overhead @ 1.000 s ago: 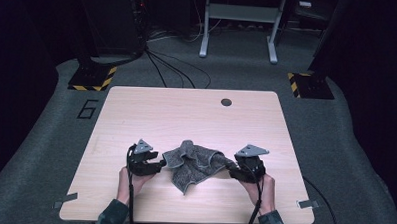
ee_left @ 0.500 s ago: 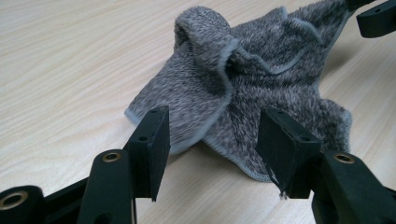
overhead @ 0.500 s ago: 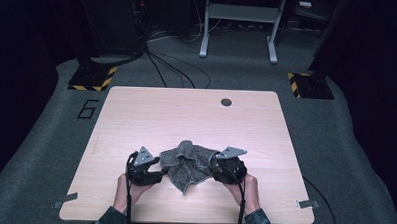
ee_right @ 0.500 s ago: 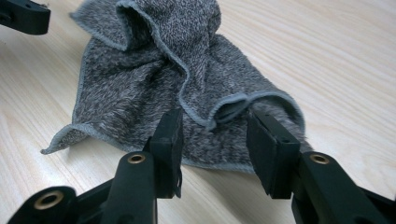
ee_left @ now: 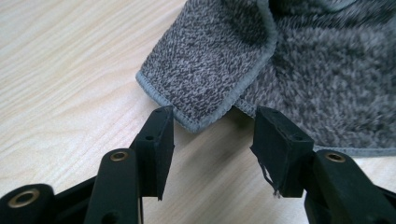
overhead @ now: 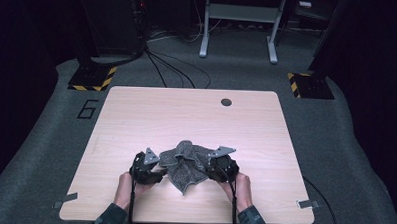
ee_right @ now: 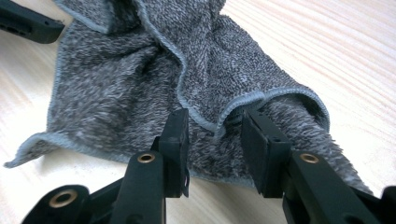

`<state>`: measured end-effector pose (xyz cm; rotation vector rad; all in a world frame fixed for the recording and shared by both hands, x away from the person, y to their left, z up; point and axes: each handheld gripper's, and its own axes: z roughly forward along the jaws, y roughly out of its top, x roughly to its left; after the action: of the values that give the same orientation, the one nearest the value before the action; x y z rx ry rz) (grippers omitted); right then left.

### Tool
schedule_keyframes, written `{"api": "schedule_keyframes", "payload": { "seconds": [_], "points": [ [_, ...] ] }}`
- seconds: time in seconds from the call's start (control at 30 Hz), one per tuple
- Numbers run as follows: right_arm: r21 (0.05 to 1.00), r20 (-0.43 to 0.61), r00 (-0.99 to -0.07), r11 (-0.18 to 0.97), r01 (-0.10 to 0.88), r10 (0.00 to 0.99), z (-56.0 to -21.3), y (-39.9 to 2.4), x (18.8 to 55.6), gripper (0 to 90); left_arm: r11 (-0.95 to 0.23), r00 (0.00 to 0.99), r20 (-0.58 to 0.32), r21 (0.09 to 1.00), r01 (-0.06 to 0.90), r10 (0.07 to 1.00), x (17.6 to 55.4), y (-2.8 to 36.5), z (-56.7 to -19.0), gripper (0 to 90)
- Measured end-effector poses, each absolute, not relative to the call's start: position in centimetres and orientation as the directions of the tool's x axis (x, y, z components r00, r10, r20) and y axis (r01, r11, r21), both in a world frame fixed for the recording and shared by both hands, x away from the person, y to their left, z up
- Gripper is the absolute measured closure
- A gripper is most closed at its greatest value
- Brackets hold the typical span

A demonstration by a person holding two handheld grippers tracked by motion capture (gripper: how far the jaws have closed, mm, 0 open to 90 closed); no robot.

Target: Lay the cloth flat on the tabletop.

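1. Your left hand [overhead: 129, 185] and right hand [overhead: 240, 187] enter at the near edge of the wooden table [overhead: 136, 115], one to each side of the grey towel [overhead: 184, 164].
2. The towel lies crumpled on the near half of the table, between the two grippers. Its long axis runs roughly from near to far, with one pointed corner toward you and a bunched fold at the far end.
3. Your left gripper [ee_left: 212, 128] stands about half open, released. A folded, hemmed corner of the towel points into the gap between the jaws. The left pad [ee_left: 163, 135] sits just beside that hem; whether it touches cannot be told. The right pad [ee_left: 275, 140] stands apart from it. Nothing is grasped.
4. Your right gripper [ee_right: 215, 135] has just been closing, with a raised fold of the towel's hemmed edge between the jaws. The right pad [ee_right: 254, 140] lies under the arch of the fold; the left pad [ee_right: 177, 135] sits just beside the hem. A gap remains, so the fold is not yet clamped.
5. Beyond the towel, a dark round grommet [overhead: 226, 102] sits near the far edge.
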<state>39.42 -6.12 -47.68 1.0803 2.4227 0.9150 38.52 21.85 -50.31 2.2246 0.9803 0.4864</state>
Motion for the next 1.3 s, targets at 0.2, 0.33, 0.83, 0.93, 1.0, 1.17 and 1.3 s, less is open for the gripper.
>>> {"api": "schedule_keyframes", "payload": {
  "seconds": [0.2,0.33,0.83,0.93,1.0,1.17,1.3],
  "points": [
    [0.676,-0.036,-0.647,0.495,0.546,0.762,-47.8,-6.3,39.9,65.7,-0.496,0.638,0.079,0.704,0.509,0.766,39.0,22.0,-50.3,52.4],
    [0.678,-0.027,-0.646,0.489,0.549,0.763,-47.9,-6.4,40.0,68.5,-0.497,0.638,0.078,0.702,0.511,0.766,39.1,22.0,-50.4,58.0],
    [0.687,-0.005,-0.657,0.481,0.545,0.753,-48.3,-6.4,40.3,85.8,-0.465,0.619,0.055,0.713,0.525,0.784,39.7,22.3,-51.5,89.9],
    [0.693,-0.010,-0.659,0.480,0.538,0.752,-48.2,-6.5,40.3,87.9,-0.464,0.620,0.055,0.715,0.523,0.783,39.7,22.5,-51.5,90.0],
    [0.695,-0.013,-0.656,0.478,0.536,0.755,-48.1,-6.6,40.3,88.1,-0.465,0.620,0.061,0.718,0.517,0.782,39.7,22.6,-51.4,90.0],
    [0.711,-0.018,-0.650,0.467,0.526,0.760,-47.8,-6.9,40.2,88.5,-0.444,0.607,0.062,0.741,0.504,0.792,39.5,23.0,-51.0,90.0],
    [0.723,-0.014,-0.634,0.446,0.527,0.773,-47.1,-7.2,40.0,88.7,-0.430,0.591,0.071,0.755,0.495,0.803,39.4,23.5,-50.4,90.0]
  ]
}}
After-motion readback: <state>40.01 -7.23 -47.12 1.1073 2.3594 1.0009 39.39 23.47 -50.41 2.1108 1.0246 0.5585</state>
